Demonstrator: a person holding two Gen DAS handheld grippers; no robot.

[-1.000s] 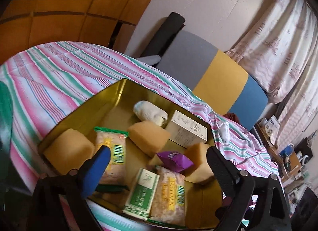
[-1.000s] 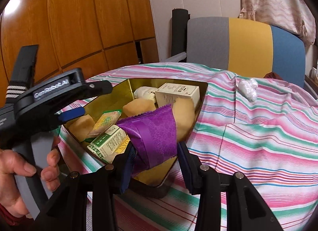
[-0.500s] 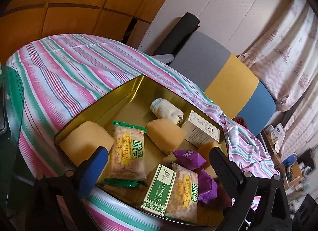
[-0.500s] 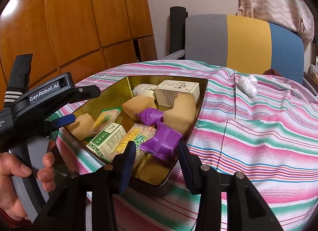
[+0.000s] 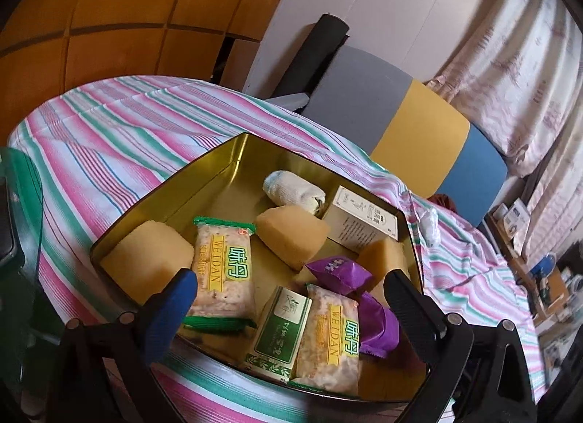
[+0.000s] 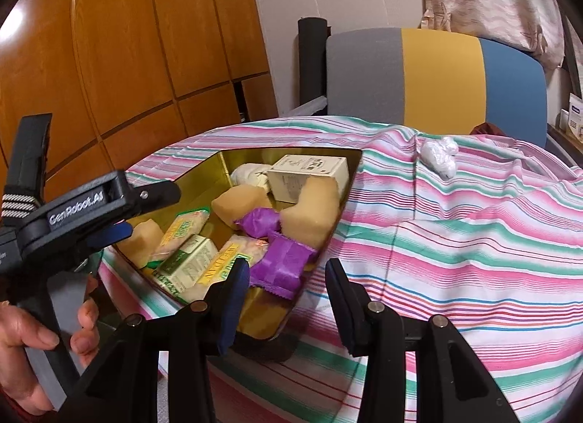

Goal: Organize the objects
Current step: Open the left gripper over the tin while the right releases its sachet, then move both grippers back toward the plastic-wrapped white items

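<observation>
Both your left tool (image 5: 288, 295) and right tool (image 6: 288, 277) gape empty over the gold metal tin (image 6: 204, 171); a purple foil packet (image 6: 282, 264) lies at its near edge.

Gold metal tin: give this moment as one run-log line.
gold metal tin: holds snacks | flat purple foil packet: lying inside | right gripper: open, empty | left gripper: open, empty

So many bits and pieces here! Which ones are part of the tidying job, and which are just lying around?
Part of the job:
- gold metal tin
- purple foil snack packets
- green-edged Weidan cracker packs
- yellow sponge cake blocks
- crumpled white plastic wrapper, outside the tin

Just lying about:
- striped pink-green tablecloth
- grey-yellow-blue chair
- floral curtain
</observation>
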